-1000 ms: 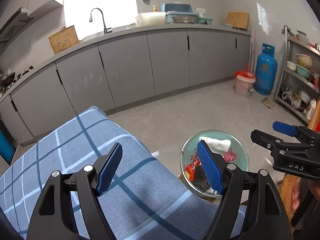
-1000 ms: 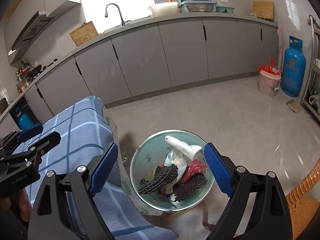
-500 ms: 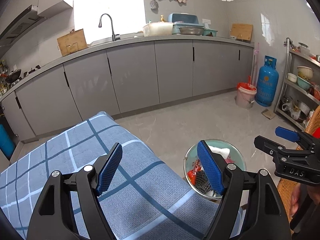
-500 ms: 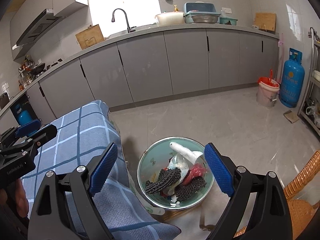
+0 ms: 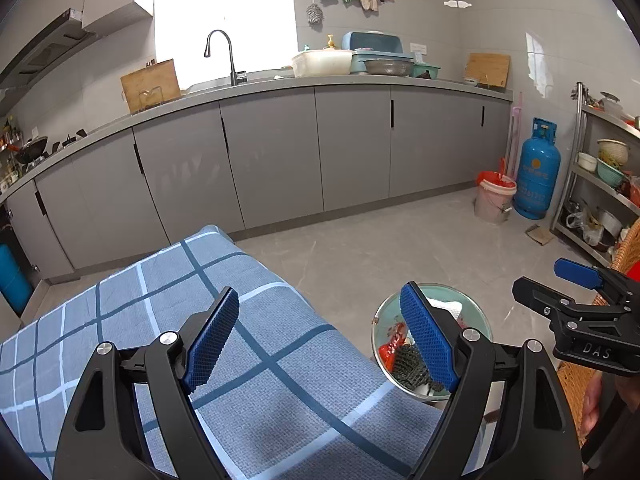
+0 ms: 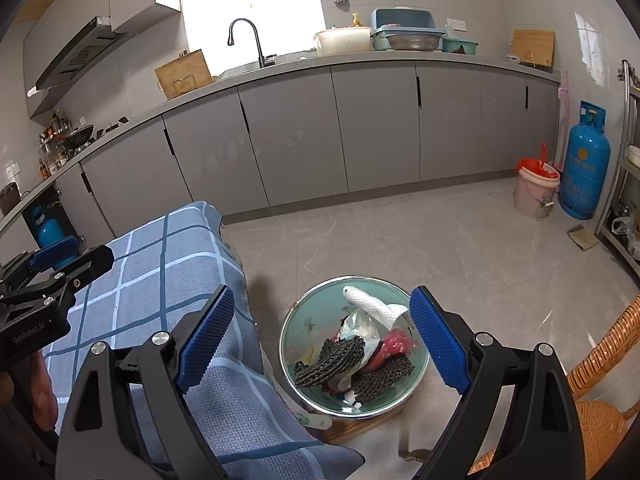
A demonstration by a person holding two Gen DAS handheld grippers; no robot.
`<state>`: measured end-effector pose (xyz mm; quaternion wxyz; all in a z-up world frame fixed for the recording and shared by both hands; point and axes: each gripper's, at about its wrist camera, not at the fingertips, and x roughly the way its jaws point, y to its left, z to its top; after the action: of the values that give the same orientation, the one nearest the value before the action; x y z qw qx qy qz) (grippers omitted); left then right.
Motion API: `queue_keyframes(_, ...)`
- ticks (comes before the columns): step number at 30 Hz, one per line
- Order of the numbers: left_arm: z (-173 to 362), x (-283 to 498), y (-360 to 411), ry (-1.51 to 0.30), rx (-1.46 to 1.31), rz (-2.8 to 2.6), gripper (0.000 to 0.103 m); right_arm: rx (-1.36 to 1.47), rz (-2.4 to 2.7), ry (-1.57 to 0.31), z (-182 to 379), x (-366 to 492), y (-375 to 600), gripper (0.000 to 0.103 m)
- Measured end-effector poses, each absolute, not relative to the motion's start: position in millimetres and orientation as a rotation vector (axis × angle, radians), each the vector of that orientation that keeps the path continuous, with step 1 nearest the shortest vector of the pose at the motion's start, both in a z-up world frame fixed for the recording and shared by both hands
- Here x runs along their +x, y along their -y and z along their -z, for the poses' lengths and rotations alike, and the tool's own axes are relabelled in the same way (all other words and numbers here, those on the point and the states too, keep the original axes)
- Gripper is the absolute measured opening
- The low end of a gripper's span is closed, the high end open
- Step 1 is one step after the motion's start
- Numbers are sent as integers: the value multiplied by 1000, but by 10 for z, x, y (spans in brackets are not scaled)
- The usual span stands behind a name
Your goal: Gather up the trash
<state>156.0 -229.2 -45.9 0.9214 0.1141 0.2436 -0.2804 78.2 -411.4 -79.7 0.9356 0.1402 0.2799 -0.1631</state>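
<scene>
Your left tongs [image 5: 320, 336] hang above the blue checked tabletop [image 5: 280, 360], their jaws opening with nothing between them. Your right tongs [image 6: 322, 340] stand wide and empty above the glass bowl [image 6: 296, 328]. The bowl sits just beside the tabletop's edge and holds the trash [image 6: 356, 356]: black mesh pieces, red wrappers and white crumpled paper.
</scene>
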Motion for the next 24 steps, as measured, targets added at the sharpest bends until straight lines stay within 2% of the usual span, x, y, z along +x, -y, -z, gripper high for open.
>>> queue_keyframes(15, 478, 1593, 2287, -503, 241, 574, 82, 287, 334, -569, 779, 796, 4130, 89)
queue_keyframes(17, 479, 1589, 2296, -500, 241, 571, 89, 286, 334, -566, 775, 791, 4135, 89)
queue_keyframes(24, 488, 1610, 2262, -500, 234, 560, 95, 288, 337, -560, 772, 769, 4136, 89)
